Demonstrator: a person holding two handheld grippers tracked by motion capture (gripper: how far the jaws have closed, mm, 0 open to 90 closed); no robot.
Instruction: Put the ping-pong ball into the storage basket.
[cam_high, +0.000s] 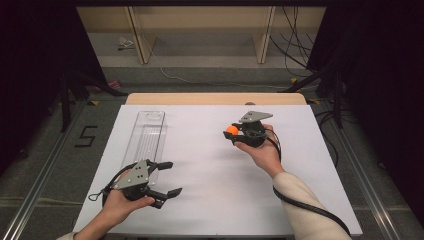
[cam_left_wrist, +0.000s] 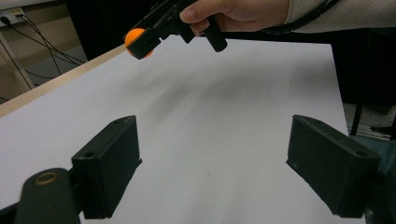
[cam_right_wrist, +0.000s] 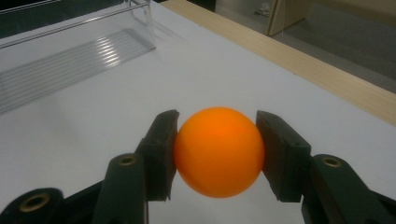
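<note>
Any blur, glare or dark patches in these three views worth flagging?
High view: sharp enough, black surroundings, white table evenly lit. Left gripper view: streaky blur across the table, soft shadows under the right tool. Right gripper view: orange ball crisp, clear tray throws bright ribbed reflections, background soft.

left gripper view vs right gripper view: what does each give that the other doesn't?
Left gripper view alone: the left gripper's own jaws standing wide apart with nothing between them, and the right gripper seen from outside, in a hand, raised above the table.

Right gripper view alone: a close look at the grip, both pads pressed on the sides of the orange ball, plus the clear plastic tray lying beyond it.

Both: the orange ball clamped in the right gripper, the white table cover and the wooden table edge.
</note>
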